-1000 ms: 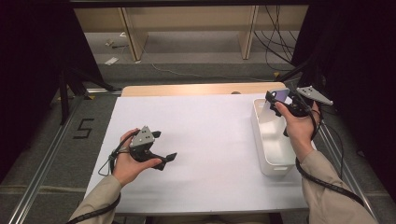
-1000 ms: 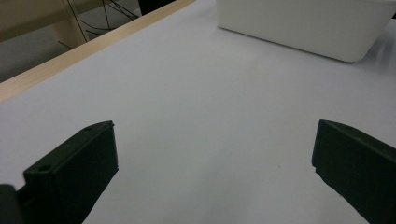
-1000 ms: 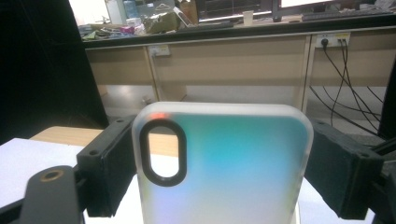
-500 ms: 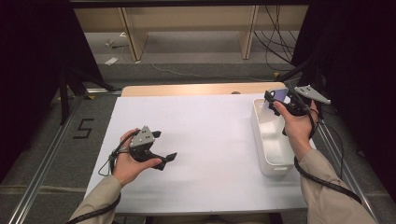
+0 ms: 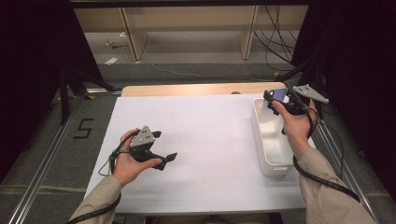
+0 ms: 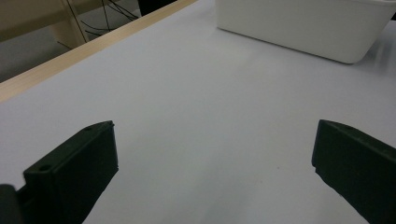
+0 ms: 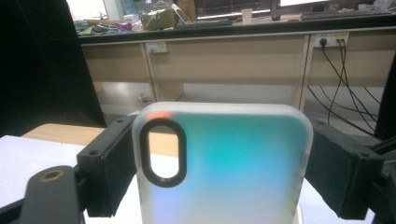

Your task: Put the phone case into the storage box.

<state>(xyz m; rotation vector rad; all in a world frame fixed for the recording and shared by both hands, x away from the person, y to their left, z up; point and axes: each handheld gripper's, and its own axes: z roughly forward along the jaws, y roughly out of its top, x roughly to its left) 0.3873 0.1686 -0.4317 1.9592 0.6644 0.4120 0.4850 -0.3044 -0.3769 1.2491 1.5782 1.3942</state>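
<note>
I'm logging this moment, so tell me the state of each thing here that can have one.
Right gripper: shut on the phone case, above the bin.
Translucent iridescent phone case: held upright, clamped at both sides.
Left gripper: open, nothing between its jaws.
White plastic bin: upright; its visible part holds nothing.

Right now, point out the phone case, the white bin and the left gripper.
phone case (image 7: 233,163): right gripper view, its frosted back.
white bin (image 5: 261,140): high view, its near-left wall.
left gripper (image 5: 164,145): high view, between its jaw tips.
</note>
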